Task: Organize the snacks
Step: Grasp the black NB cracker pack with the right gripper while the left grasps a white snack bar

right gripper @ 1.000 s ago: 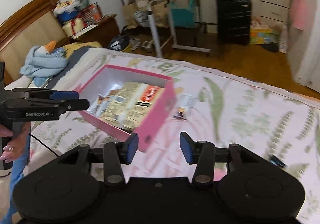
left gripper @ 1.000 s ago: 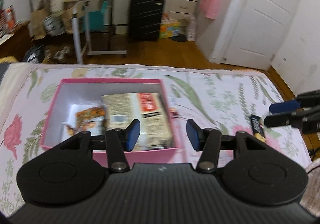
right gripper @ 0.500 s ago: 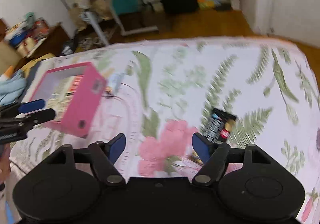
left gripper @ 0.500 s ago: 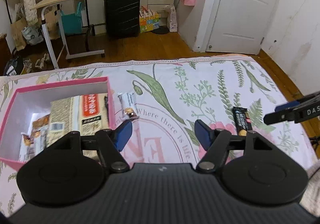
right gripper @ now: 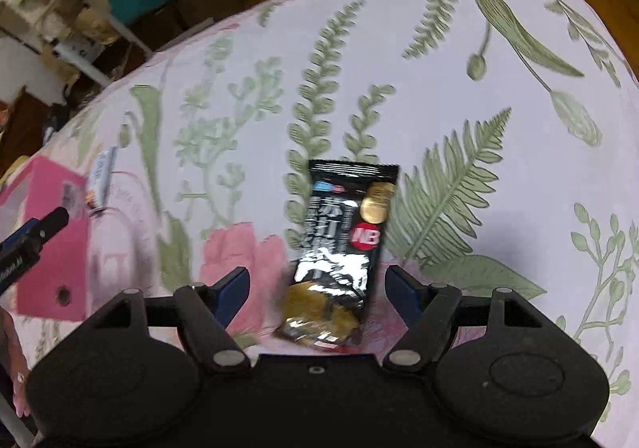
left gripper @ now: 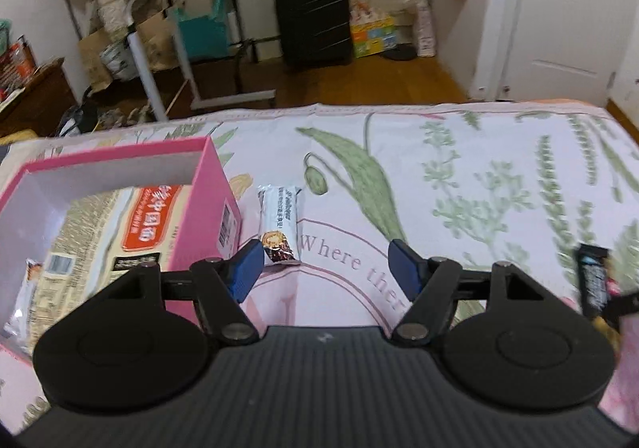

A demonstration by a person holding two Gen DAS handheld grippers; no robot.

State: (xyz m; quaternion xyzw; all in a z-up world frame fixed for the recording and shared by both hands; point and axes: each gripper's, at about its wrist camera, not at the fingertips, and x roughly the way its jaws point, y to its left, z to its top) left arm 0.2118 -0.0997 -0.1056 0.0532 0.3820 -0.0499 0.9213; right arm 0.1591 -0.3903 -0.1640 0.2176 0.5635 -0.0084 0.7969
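Both my grippers now wider than before: left gripper (left gripper: 325, 262) empty beside white snack bar (left gripper: 279, 226) by pink box (left gripper: 217, 184); right gripper (right gripper: 317, 288) unclamped astride black snack packet (right gripper: 339, 248) on bedspread (right gripper: 499, 88).

A black snack packet (right gripper: 342, 248) lay flat on my floral bedspread (right gripper: 499, 96); a white bar (left gripper: 279, 224) lay just beside my pink box (left gripper: 217, 184), already holding packets.
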